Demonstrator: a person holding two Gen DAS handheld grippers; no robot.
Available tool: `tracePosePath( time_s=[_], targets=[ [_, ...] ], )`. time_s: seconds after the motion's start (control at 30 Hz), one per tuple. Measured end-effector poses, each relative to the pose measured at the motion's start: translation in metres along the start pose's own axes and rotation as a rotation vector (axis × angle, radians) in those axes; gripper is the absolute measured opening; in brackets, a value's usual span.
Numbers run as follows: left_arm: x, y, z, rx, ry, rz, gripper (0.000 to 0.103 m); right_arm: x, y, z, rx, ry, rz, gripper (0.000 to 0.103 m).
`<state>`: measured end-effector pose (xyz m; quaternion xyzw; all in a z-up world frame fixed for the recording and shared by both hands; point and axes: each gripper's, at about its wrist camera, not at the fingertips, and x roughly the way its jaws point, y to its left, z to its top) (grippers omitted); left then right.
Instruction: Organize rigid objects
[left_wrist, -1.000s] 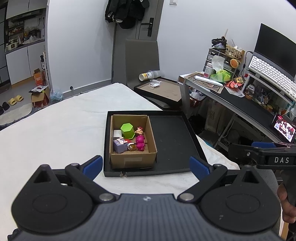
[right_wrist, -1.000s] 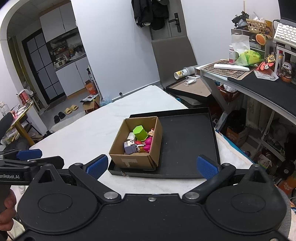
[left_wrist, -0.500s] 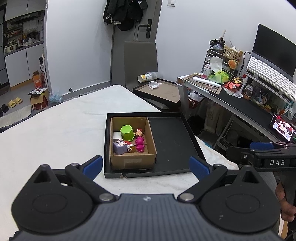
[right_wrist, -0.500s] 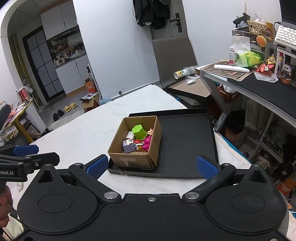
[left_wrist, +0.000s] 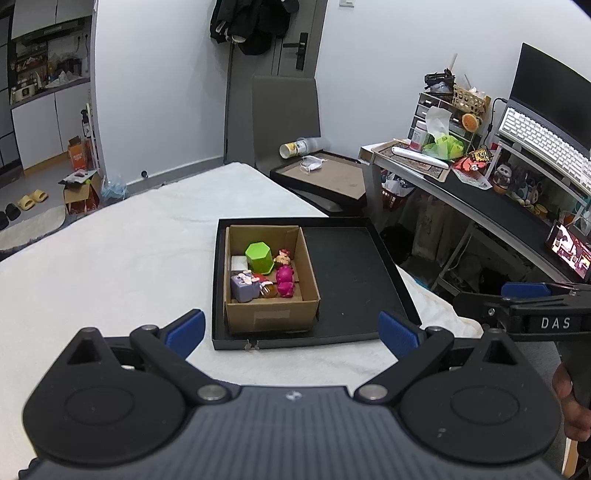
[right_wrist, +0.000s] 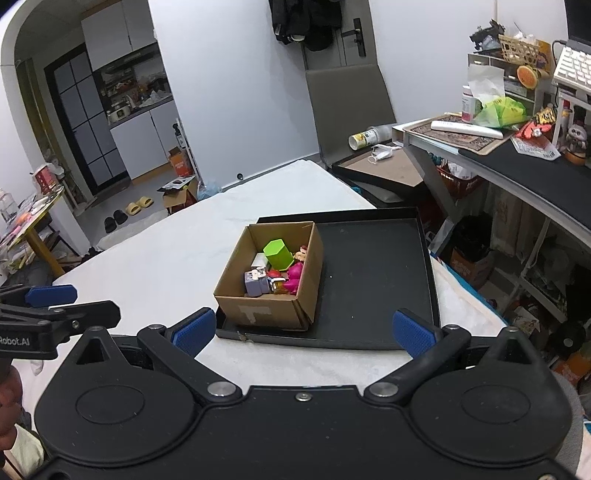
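Both views edged back slightly, cardboard box (left_wrist: 271, 280) of bright toys, both hand-held grippers (left_wrist: 291, 330) wide

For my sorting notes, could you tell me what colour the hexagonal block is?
The hexagonal block is lime green, clearest in the left wrist view.

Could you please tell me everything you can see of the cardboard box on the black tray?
The cardboard box is a small, open-topped carton of plain brown card with a pale tape patch on its near wall. It stands upright in the left part of the black tray, the rest of which is bare. Inside lie a green hexagonal block, a purple block, pink figures and a white piece. Neither gripper touches it.
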<state>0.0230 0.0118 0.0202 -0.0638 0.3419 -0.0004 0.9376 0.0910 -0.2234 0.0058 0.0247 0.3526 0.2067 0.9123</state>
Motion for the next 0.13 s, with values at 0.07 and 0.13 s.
tracePosePath(
  time_s=[0.07,0.13],
  targets=[
    [-0.0005,0.0022,-0.0013,0.001,-0.019,-0.001,0.099,0.0013,-0.0004,-0.0009,-0.002,-0.007,-0.006,0.103],
    [0.0011,0.0051,-0.0032,0.001,-0.03,-0.004,0.099,0.0046,-0.0019,-0.0027,0.0,-0.012,-0.013,0.103]
  ],
)
